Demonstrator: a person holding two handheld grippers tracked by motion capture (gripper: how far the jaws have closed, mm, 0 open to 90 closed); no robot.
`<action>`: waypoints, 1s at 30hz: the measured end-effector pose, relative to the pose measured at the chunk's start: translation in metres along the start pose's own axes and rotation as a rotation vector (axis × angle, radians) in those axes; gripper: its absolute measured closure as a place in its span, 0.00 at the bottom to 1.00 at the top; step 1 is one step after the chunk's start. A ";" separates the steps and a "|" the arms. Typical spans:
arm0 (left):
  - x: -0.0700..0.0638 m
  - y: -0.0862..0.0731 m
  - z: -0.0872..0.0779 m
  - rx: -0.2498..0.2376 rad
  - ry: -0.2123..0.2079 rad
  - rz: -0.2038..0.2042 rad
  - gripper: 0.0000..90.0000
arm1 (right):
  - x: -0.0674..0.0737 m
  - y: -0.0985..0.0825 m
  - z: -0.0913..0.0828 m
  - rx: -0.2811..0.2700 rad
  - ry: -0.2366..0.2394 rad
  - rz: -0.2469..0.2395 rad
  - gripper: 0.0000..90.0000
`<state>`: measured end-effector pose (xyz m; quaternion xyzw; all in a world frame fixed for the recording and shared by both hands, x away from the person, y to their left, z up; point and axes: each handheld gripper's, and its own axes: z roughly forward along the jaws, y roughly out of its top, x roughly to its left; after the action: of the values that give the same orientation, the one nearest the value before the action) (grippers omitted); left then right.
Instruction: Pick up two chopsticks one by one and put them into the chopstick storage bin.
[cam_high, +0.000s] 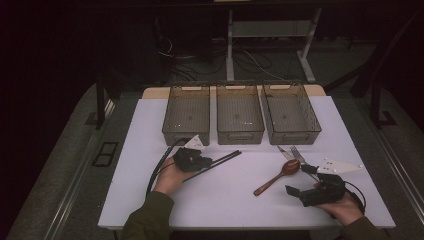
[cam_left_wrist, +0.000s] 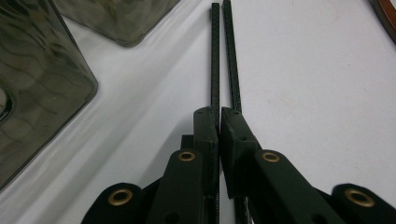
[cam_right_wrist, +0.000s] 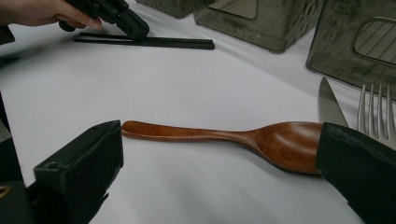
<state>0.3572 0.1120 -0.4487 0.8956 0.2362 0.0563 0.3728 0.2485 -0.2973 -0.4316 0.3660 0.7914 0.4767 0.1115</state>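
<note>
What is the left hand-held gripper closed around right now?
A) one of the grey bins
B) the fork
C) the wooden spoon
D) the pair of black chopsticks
D: the left hand-held gripper has its jaws pinched together on the black chopsticks, while the wooden spoon lies on the table between the wide-open jaws of the right hand-held gripper.

You have a flat white table (cam_high: 240, 200) in front of you. At its far side, three see-through grey plastic bins (cam_high: 239, 120) stand side by side in a row. Near the left bin, a pair of thin black chopsticks (cam_high: 222, 159) lies on the table. To your right lie a brown wooden spoon (cam_high: 276, 177), a shiny metal knife (cam_high: 285, 152) and a shiny metal fork (cam_high: 298, 153), close together.
</note>
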 end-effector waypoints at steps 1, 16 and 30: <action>0.000 0.000 0.000 0.000 -0.001 -0.002 0.94 | 0.000 0.000 0.000 0.000 -0.001 0.000 0.02; 0.002 0.002 -0.004 0.007 0.001 -0.008 0.95 | 0.000 0.000 -0.001 -0.001 0.001 0.002 0.02; -0.002 0.012 -0.025 -0.003 -0.019 -0.028 0.95 | 0.001 0.000 0.001 -0.001 0.003 0.000 0.02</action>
<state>0.3528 0.1193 -0.4227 0.8921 0.2450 0.0427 0.3771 0.2482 -0.2963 -0.4319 0.3652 0.7914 0.4775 0.1107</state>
